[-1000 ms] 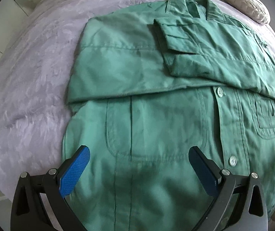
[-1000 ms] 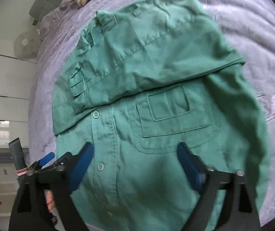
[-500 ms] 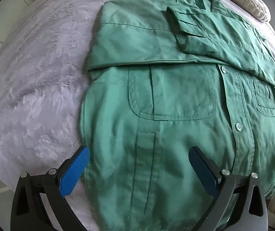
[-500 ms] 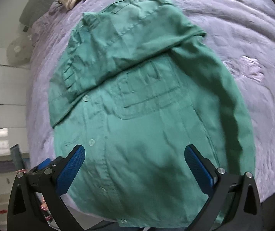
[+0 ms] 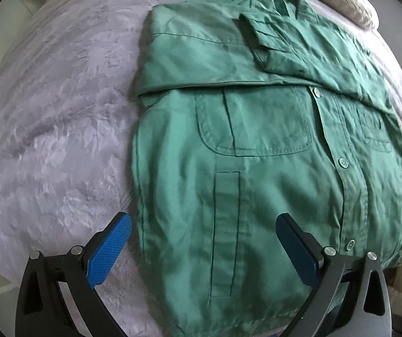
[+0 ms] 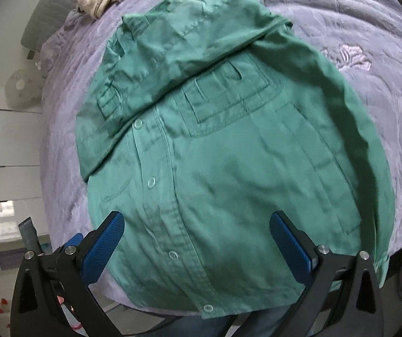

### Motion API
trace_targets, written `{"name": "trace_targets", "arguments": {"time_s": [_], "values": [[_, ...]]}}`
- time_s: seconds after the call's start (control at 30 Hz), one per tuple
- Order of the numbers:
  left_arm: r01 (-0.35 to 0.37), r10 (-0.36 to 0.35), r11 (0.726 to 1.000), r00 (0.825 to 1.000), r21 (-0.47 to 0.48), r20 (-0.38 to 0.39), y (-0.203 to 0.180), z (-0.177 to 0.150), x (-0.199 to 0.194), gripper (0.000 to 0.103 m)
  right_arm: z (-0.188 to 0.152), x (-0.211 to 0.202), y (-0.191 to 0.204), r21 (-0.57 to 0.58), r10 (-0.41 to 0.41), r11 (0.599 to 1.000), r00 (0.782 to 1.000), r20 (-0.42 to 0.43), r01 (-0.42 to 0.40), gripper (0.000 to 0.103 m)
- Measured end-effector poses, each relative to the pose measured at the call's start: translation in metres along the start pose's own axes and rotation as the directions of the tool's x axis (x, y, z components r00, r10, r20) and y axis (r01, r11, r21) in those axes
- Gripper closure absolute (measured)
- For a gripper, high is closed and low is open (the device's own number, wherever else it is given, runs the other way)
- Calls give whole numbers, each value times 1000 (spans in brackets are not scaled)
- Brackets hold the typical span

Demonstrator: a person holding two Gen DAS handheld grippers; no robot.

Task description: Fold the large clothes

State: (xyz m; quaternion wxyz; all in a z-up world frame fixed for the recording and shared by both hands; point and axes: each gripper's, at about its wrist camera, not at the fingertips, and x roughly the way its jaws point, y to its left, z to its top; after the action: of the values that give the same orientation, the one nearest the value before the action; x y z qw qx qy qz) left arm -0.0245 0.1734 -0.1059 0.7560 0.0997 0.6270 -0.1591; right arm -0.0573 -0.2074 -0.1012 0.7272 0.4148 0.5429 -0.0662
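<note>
Green work shirt lying front-up on lavender bedspread, collar toward far edge near cream pillow, hem hanging at near edge of bed. Both sleeves folded across chest: one lying flat across upper body, cuffed end stacked on top. Placket buttons fastened, chest pocket showing below sleeve fold.

Left gripper apart, empty, hovering above hem on shirt's left-hand edge. Right gripper likewise wide apart, empty, above button placket near hem; shirt's far side sleeve edge draped long down right edge.

Change over last second: both cameras pulled back and up from chest toward near edge; lower body and hem now in frame where only pockets showed before. Cloth itself unmoved, sleeves as laid.

Reading: sleeve stage done, retreat to hem suggests bottom-to-collar fold next. Needs pinch at both hem corners, matched lift. Risk: hem overhanging bed edge, thin grab sliding; stacked cuff shifting when body folds over.
</note>
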Motion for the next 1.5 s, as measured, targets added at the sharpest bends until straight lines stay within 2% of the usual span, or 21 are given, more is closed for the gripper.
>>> {"name": "trace_targets", "arguments": {"time_s": [0.13,0.33,0.5,0.63,0.73,0.83,0.93,1.0,1.13,1.2,1.23,1.3,1.33,1.37,1.4,1.47,1.5], "values": [[19,-19,999,1000,-42,7,17,-5,-2,0,-2,-2,6,-16,11,1000,1000,-29,-12,0],[-5,1,995,999,-97,-40,36,-39,6,0,-2,-13,-4,-90,-14,996,999,-50,9,0],[-6,-4,995,996,-102,-94,37,-76,18,0,-9,-26,-52,-46,-36,998,998,-43,34,0],[56,-77,989,986,-136,-148,41,-97,29,0,-16,-37,-102,32,-80,996,996,-33,81,0],[77,-102,988,976,-134,-191,45,-108,38,0,-20,-44,-134,91,-105,990,994,-12,106,0],[105,-128,987,971,-118,-202,49,-110,42,0,-23,-44,-159,134,-102,986,995,-4,102,0],[148,-169,983,964,-113,-205,48,-107,46,0,-30,-31,-179,171,-40,984,998,-38,46,0],[202,-225,971,952,-127,-206,49,-103,46,0,-36,-19,-190,215,40,976,997,-71,-24,0],[312,-340,937,917,-159,-207,46,-100,43,0,-43,-11,-187,240,167,960,984,-68,-147,0],[308,-334,940,918,-148,-212,42,-99,44,0,-45,-14,-176,230,298,932,953,-50,-279,0],[301,-326,943,920,-139,-217,41,-103,48,0,-44,-17,-169,224,388,902,921,-41,-370,0],[290,-314,948,923,-134,-222,38,-103,54,0,-40,-21,-157,205,480,862,876,-39,-464,0],[284,-308,950,925,-133,-224,37,-102,55,0,-39,-23,-153,193,504,851,863,-42,-488,0],[279,-303,951,927,-134,-222,30,-102,57,1,-37,-21,-147,184,494,859,868,-53,-477,0],[276,-299,952,929,-129,-219,28,-100,55,4,-36,-18,-145,180,463,877,884,-67,-446,0],[225,-239,970,945,-87,-223,15,-97,52,37,-35,-8,-145,179,373,919,921,-112,-351,0],[180,-185,983,956,-43,-230,11,-96,50,47,-35,-3,-145,182,341,931,931,-130,-316,0]]}}
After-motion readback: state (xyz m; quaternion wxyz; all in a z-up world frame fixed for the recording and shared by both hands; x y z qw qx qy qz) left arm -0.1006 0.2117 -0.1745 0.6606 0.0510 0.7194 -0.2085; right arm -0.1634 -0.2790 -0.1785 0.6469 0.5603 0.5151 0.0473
